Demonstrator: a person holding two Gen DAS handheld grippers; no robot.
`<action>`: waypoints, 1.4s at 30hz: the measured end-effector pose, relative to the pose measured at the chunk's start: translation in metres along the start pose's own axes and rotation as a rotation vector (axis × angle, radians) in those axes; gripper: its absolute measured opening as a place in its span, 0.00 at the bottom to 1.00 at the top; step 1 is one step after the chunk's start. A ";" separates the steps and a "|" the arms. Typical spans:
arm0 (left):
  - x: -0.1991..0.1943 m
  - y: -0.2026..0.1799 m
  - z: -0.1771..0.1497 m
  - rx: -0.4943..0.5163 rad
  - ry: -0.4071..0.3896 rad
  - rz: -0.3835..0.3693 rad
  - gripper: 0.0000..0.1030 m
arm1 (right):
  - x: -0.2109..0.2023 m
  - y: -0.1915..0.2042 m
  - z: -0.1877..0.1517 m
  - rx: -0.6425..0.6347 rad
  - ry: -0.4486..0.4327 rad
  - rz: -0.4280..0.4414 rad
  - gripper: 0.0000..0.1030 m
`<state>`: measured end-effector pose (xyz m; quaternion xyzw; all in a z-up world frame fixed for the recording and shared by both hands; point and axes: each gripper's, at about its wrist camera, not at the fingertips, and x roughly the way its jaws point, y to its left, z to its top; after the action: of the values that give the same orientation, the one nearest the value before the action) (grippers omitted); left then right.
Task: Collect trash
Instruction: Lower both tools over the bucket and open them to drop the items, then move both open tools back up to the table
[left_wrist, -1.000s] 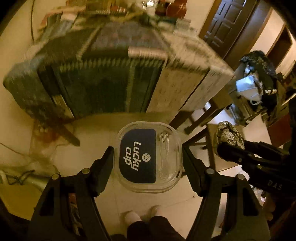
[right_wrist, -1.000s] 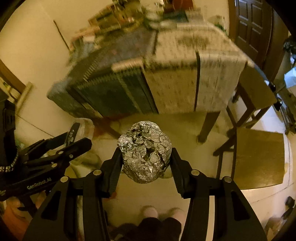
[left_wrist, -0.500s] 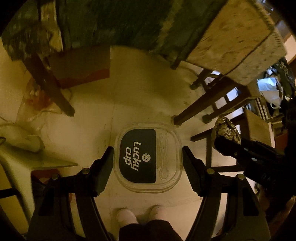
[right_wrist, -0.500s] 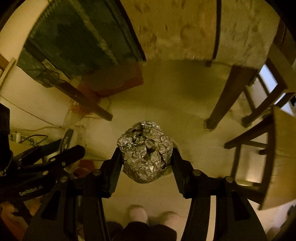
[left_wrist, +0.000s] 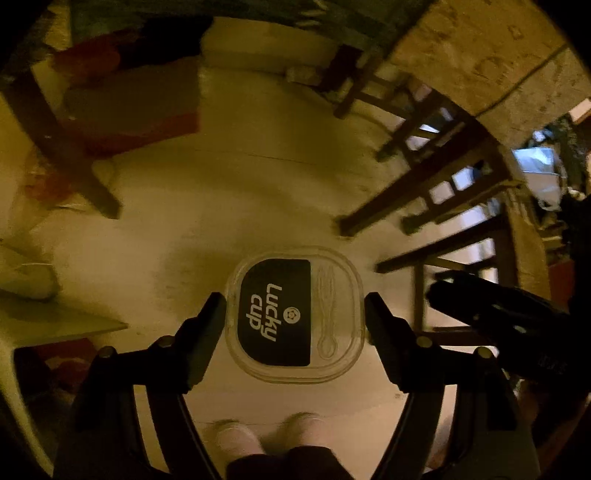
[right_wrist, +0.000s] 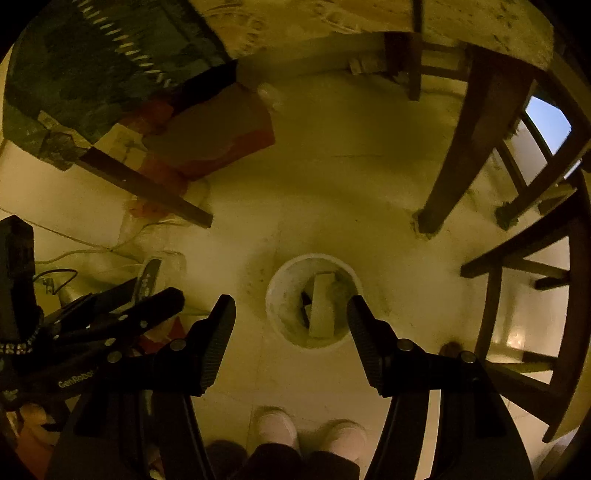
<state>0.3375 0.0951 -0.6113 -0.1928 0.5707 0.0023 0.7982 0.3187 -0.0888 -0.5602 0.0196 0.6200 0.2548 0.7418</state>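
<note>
In the left wrist view, the left gripper points steeply down at the pale floor. Its jaws grasp a clear plastic container with a dark label that reads "Lucky cup". One jaw lies against its left edge and the other against its right edge, and the container hangs above the floor. A spoon shape is pressed into the clear part, right of the label. Near the bottom edge are the person's two light shoes. Farther away a dark table leg stands on the floor at the right, and a reddish box lies under the table at the far left. The right gripper comes in from the right side, and I cannot tell its state from here.

In the right wrist view, the right gripper also points down. Its jaws are released and have just been opening, and nothing is between them. Below the gap a round white bin stands on the floor, just beyond the person's shoes. Inside it lie a pale flat piece and something dark, which are too blurred to name. The left gripper shows at the left with the container seen from its edge. A wooden chair stands at the right.
</note>
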 end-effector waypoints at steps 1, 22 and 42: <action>0.003 -0.005 0.001 0.002 0.012 -0.013 0.73 | -0.004 -0.002 0.001 0.001 -0.010 -0.006 0.57; -0.121 -0.045 0.027 0.050 -0.038 0.089 0.73 | -0.116 0.039 0.026 -0.032 -0.067 -0.050 0.57; -0.438 -0.102 0.046 0.187 -0.446 0.057 0.73 | -0.359 0.165 0.037 -0.170 -0.384 -0.067 0.57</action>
<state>0.2495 0.1099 -0.1677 -0.0964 0.3832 0.0145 0.9185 0.2585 -0.0787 -0.1678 -0.0154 0.4437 0.2732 0.8534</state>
